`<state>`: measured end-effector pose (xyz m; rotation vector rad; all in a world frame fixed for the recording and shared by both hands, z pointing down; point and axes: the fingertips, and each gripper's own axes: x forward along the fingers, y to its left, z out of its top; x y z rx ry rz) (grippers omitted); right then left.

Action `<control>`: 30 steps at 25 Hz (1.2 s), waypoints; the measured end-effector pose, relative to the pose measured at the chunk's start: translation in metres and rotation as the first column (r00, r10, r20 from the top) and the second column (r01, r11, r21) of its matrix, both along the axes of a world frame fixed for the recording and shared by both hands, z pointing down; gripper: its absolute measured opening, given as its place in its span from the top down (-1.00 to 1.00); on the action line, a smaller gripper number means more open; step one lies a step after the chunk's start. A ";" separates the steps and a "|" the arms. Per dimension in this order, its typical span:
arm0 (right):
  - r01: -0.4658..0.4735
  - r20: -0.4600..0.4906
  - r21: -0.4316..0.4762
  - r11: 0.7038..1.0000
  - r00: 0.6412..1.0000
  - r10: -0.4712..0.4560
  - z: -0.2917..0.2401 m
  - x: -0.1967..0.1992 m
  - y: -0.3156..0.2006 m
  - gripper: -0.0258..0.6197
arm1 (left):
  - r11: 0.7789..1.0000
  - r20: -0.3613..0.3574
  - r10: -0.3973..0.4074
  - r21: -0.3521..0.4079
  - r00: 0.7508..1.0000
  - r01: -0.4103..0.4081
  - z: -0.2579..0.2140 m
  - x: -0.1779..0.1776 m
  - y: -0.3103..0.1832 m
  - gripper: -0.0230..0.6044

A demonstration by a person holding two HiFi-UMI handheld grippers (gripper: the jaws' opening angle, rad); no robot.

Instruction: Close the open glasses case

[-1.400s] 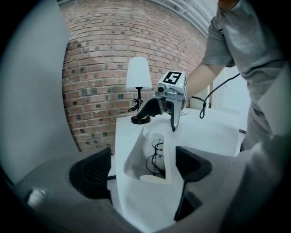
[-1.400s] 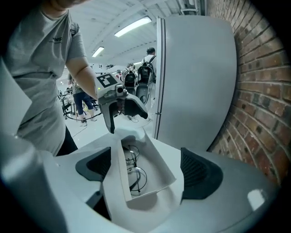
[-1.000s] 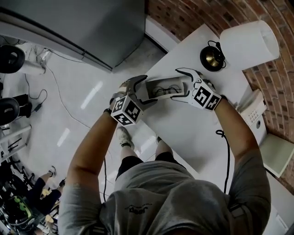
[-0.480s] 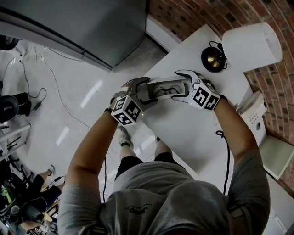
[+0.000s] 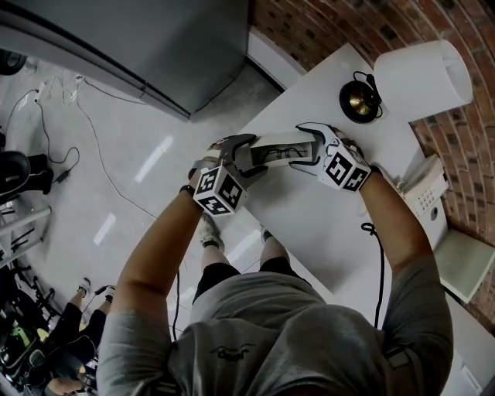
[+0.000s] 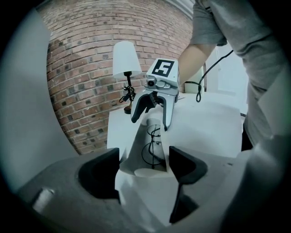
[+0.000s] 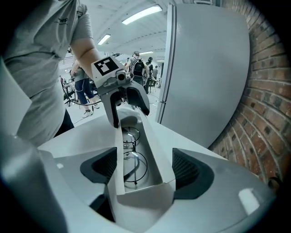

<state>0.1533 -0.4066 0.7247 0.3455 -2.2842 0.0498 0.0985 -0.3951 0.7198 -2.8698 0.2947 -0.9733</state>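
At the bench's floor-side edge, left tool pinching one end of the open glasses case, right tool pinching the other end. Jaws of both just drawn inward, pads against the case's long walls. Inside, wire-rimmed glasses lying flat. Lid tilted up along one long side, not yet down. Just past the left tool, the bench edge, then open floor. Toward the person, broad bare white surface. Beyond the right tool, well apart, a white-shaded lamp, then the brick wall. Black cable beside the right forearm.
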 end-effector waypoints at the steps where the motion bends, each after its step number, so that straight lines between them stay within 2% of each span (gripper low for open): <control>1: -0.005 -0.003 0.006 1.000 1.000 0.005 0.000 0.001 0.001 -0.27 | 1.000 0.004 -0.003 0.008 1.000 0.003 0.000 0.000 0.001 -0.18; 8: -0.034 -0.030 0.067 0.997 0.999 0.036 -0.007 -0.001 0.006 -0.12 | 0.999 0.033 -0.019 0.046 0.999 0.018 -0.002 -0.001 0.006 -0.06; 14: -0.057 -0.084 0.123 0.991 0.994 0.068 -0.004 0.001 0.019 0.12 | 0.997 0.097 -0.009 0.077 0.995 0.002 0.002 -0.001 0.020 0.19; 17: -0.025 -0.129 0.129 0.991 0.991 0.042 0.001 0.002 0.028 0.14 | 0.997 0.149 0.028 0.061 0.988 -0.037 0.006 -0.001 0.028 0.20; 21: -0.024 -0.131 0.105 0.994 0.991 0.038 0.002 0.000 0.031 0.06 | 0.998 0.161 0.037 0.044 0.986 -0.044 0.006 -0.001 0.029 0.20; 27: -0.049 -0.135 0.091 0.995 0.989 0.061 0.002 -0.001 0.032 0.00 | 0.999 0.156 0.033 0.003 0.987 -0.034 0.004 0.000 0.029 0.20; 30: -0.056 -0.133 0.090 0.994 0.989 0.068 -0.002 -0.002 0.036 -0.04 | 0.998 0.105 0.033 -0.057 0.994 -0.027 -0.005 0.002 0.032 0.12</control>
